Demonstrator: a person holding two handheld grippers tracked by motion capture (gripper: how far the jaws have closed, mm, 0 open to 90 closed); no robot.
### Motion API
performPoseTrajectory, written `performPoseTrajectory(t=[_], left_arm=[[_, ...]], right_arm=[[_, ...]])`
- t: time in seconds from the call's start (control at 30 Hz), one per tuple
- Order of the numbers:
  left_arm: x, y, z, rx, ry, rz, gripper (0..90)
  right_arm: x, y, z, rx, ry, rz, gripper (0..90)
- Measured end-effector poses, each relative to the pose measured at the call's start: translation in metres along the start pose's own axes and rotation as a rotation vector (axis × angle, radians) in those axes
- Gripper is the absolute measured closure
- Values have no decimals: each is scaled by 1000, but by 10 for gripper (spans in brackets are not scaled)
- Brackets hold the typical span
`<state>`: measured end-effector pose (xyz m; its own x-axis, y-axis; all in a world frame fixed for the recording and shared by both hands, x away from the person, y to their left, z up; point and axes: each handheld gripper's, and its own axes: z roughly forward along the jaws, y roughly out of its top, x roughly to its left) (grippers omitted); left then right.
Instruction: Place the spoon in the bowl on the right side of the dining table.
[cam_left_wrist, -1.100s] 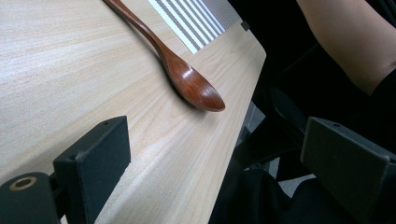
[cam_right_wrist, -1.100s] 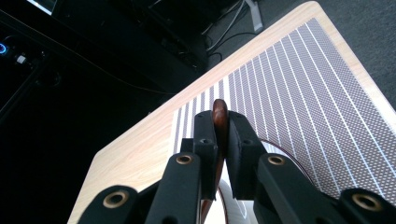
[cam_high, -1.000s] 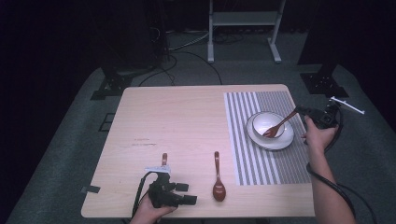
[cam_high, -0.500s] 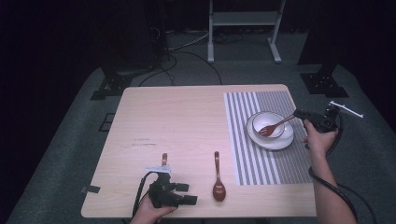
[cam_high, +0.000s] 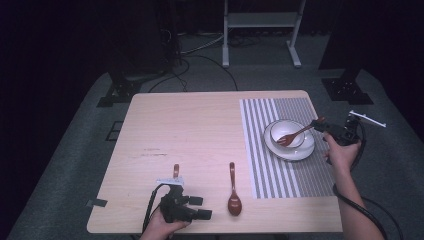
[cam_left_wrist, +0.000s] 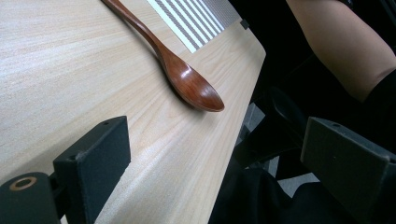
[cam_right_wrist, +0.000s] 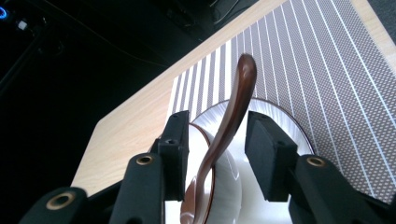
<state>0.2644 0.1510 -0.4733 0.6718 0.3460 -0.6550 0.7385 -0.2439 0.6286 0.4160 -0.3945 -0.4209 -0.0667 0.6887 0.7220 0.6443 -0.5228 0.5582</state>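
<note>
Fork (cam_high: 295, 135) placement in the bowl (cam_high: 278, 126) looks to be the step in hand.

At lower left of the high view, the left tool (cam_high: 201, 208) rests on the table (cam_high: 190, 130) with its jaws wide and empty. A short wooden handle (cam_high: 176, 171) shows just above it, and a wooden spoon (cam_high: 233, 192) lies just to its right.

Further right, on the striped placemat (cam_high: 260, 155), the white bowl sits on a plate (cam_high: 300, 152). The fork's tines are inside the bowl and its handle slopes up over the rim, between the jaws of the right tool (cam_high: 319, 125).

In the right gripper view those jaws stand narrowly apart, with a gap on each side of the handle, so nothing is clamped.

To finish cleanly, draw the right tool straight back along the handle without brushing it. A sideways nudge could lever the fork out or shift the bowl.
</note>
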Motion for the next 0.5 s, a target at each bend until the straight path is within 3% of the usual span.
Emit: performPoseTrajectory(t=[0.5], left_arm=[[0,0,-1,-6,2,-2,70]], right_arm=[[-6,-10,-8,27,23,-3,578]])
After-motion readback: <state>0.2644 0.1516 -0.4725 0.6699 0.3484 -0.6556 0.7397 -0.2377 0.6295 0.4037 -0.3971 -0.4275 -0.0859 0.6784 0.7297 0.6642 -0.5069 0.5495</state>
